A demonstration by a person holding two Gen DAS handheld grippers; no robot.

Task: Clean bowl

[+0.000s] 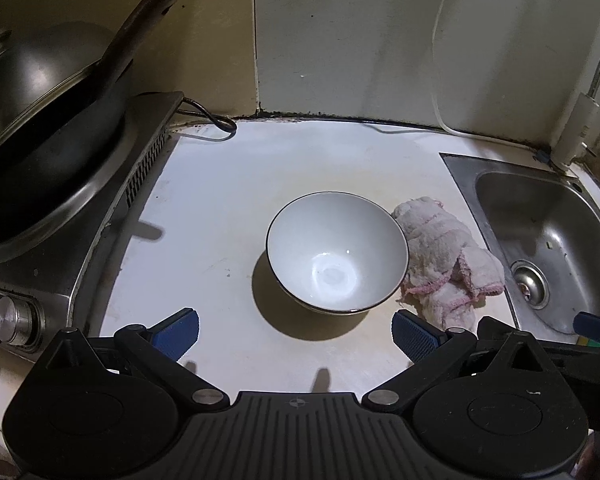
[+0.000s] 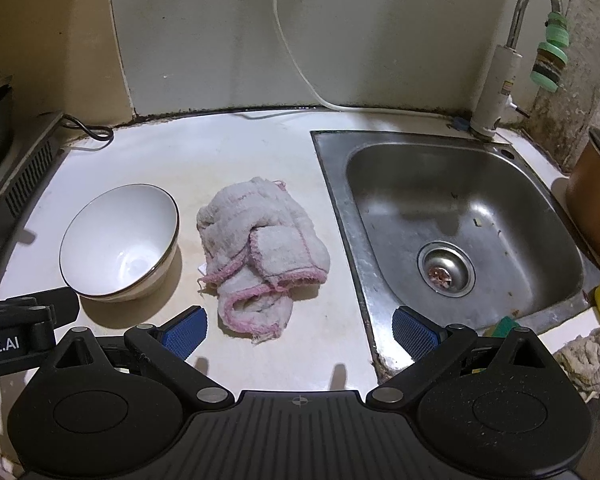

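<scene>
Left gripper (image 1: 296, 334) & right gripper (image 2: 300, 332): jaws wide apart, both empty, level side by side.

only legible text: "bot.ai", cut off at the frame edge, white lettering on the left gripper (image 2: 16, 332) body, at 9 o'clock.

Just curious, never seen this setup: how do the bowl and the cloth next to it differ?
The bowl is smooth, glossy white with a thin dark rim; the cloth is fuzzy, greyish with pink edging. The bowl stands upright and open; the cloth lies crumpled in a heap. Both rest on the white counter, left of the sink, ungripped.
</scene>
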